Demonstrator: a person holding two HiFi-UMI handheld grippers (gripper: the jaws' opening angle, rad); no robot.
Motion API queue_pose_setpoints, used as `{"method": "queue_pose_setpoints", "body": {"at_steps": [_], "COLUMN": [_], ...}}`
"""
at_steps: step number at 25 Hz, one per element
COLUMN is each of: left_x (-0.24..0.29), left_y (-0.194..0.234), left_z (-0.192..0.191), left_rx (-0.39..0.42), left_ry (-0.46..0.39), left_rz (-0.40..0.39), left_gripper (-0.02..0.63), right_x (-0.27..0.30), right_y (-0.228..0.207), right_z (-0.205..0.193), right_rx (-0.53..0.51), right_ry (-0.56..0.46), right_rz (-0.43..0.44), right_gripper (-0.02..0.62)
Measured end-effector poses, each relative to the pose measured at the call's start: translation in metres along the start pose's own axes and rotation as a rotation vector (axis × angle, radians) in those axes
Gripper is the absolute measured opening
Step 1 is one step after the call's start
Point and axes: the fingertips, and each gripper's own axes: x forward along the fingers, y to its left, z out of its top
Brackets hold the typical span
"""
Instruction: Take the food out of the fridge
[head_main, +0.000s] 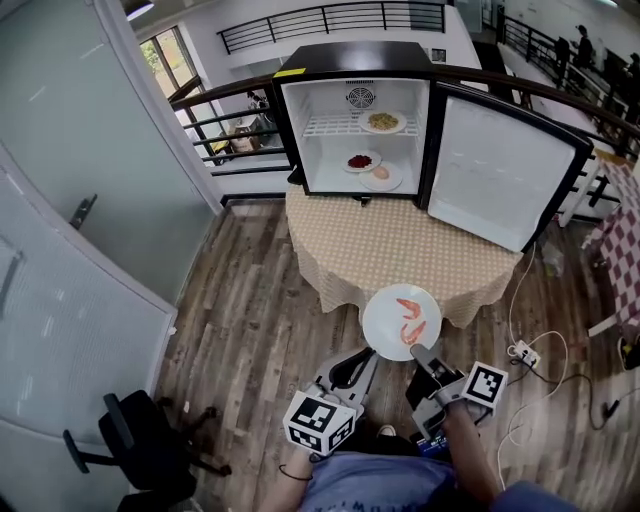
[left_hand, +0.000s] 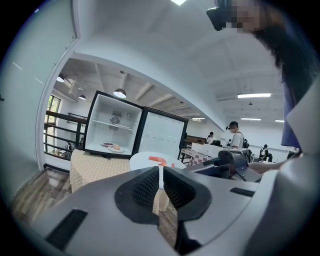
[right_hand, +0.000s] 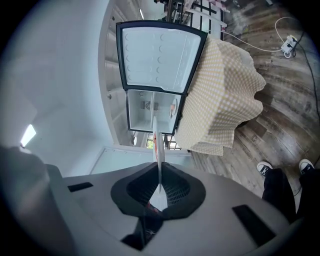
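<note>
A small black fridge (head_main: 358, 60) stands open on a round table (head_main: 400, 250) with a checked cloth. Its upper shelf carries a plate of yellowish food (head_main: 382, 122); below sit a plate of red food (head_main: 361, 161) and a plate of pale food (head_main: 381, 177). My right gripper (head_main: 420, 352) is shut on the rim of a white plate of shrimp (head_main: 402, 320), held out over the floor in front of the table. In the right gripper view that plate (right_hand: 157, 145) runs edge-on between the pads. My left gripper (head_main: 355, 368) hangs beside it, shut and empty (left_hand: 161, 172).
The fridge door (head_main: 505, 180) swings out to the right over the table. A black office chair (head_main: 140, 440) stands at lower left by a glass partition (head_main: 90, 230). A power strip and cables (head_main: 525, 352) lie on the floor at right. People (left_hand: 235, 137) are far off.
</note>
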Motion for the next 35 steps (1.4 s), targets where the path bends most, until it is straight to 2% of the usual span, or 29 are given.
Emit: {"method": "queue_pose_setpoints", "body": {"at_steps": [6,10,13,18,28,35], "left_x": [-0.019,-0.032,-0.039,-0.047,-0.068,-0.103], "left_y": [-0.031,-0.047,-0.055,-0.063,-0.067,-0.053], "left_z": [-0.008,-0.008,-0.01,-0.013,-0.015,-0.018], "left_rx": [0.01,0.054,0.089,0.095,0.124,0.127], "left_ry": [0.007,0.013,0.023,0.026,0.035,0.029], "left_rz": [0.014,0.016,0.019,0.008,-0.055,-0.082], "left_gripper": [0.021,0.02,0.021,0.02,0.021,0.021], "right_x": [-0.025,-0.035,-0.04,-0.045,-0.044,-0.045], "right_y": [-0.001,0.002,0.003,0.003,0.009,0.013], "right_z": [-0.017,-0.027,-0.034,-0.045,-0.066,-0.101], "right_rx": [0.003,0.006,0.002,0.003,0.008,-0.005], "right_ry": [0.029,0.038,0.046,0.052,0.015,-0.017], "right_rz": [0.015,0.031,0.042,0.044,0.042,0.024], "right_gripper": [0.026,0.026,0.026,0.026,0.026,0.026]}}
